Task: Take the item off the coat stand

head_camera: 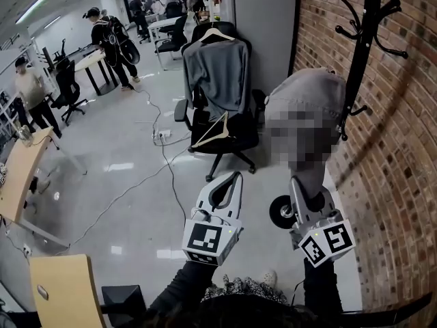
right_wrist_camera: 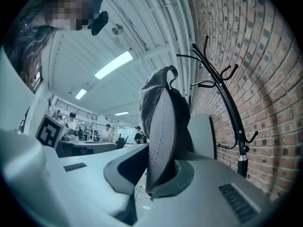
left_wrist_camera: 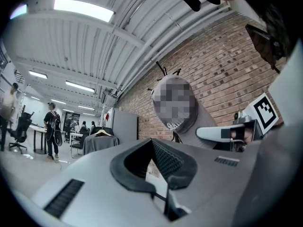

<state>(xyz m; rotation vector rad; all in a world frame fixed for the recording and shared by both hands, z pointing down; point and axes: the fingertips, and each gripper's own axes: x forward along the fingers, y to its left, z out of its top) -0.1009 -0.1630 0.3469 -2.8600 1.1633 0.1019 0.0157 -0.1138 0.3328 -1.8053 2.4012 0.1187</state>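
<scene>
A grey cap (head_camera: 307, 98) hangs in the air just left of the black coat stand (head_camera: 358, 60), clear of its hooks. My right gripper (head_camera: 295, 183) is shut on the cap's brim from below. In the right gripper view the brim (right_wrist_camera: 163, 126) stands edge-on between the jaws, with the stand (right_wrist_camera: 227, 103) to the right against the brick wall. My left gripper (head_camera: 235, 178) is held up beside it, to the left, shut with nothing in it. The left gripper view shows the cap (left_wrist_camera: 208, 117) and the right gripper (left_wrist_camera: 232, 134) ahead on the right.
A brick wall (head_camera: 403, 149) runs along the right. Ahead stands a black office chair with a grey garment on a hanger (head_camera: 217, 67) and a bare wooden hanger (head_camera: 215, 132) on its seat. A cable (head_camera: 164, 156) crosses the floor. Desks and people are at the far left.
</scene>
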